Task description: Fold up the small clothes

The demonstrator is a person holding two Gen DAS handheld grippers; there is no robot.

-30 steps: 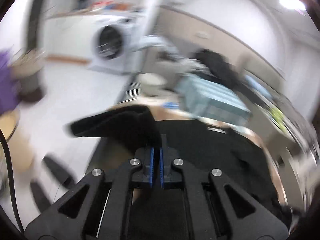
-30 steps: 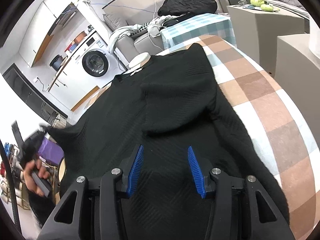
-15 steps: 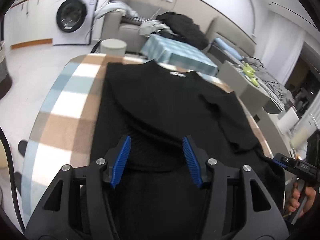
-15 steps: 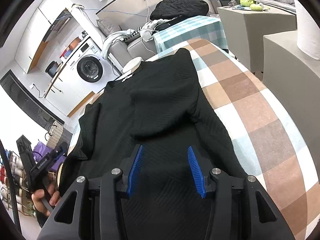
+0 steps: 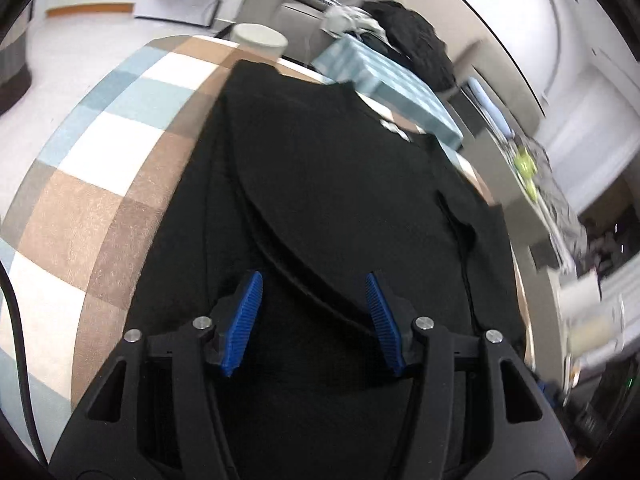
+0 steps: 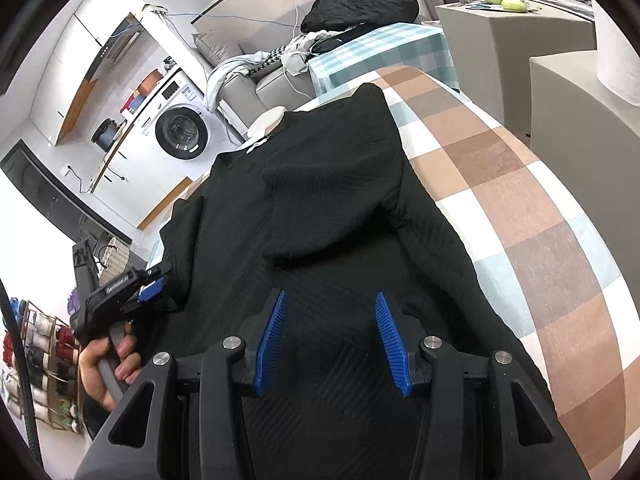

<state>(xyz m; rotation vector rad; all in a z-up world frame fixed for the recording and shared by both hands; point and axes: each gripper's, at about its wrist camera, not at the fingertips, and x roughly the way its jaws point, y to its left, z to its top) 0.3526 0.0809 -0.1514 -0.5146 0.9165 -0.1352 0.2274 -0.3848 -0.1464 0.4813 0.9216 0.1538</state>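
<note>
A black knit top (image 5: pixel 340 184) lies flat on a checked tablecloth (image 5: pixel 104 168), collar at the far end, both sleeves folded in over the body. My left gripper (image 5: pixel 314 304) is open and empty just above the garment's lower left part. My right gripper (image 6: pixel 330 332) is open and empty over the lower hem area of the black top (image 6: pixel 320 208). In the right wrist view the left gripper (image 6: pixel 150 286) shows at the garment's left edge, held by a hand (image 6: pixel 108 368).
The checked tablecloth (image 6: pixel 520 208) is bare to the right of the garment. Beyond the table stand a teal checked table (image 6: pixel 384 48), a sofa with clothes (image 6: pixel 280 60), a washing machine (image 6: pixel 180 128) and grey cabinets (image 6: pixel 520 28).
My left gripper opened and let go of the left sleeve, which now lies folded over the body, then drew closer over the garment. My right gripper stayed open, shifting slightly.
</note>
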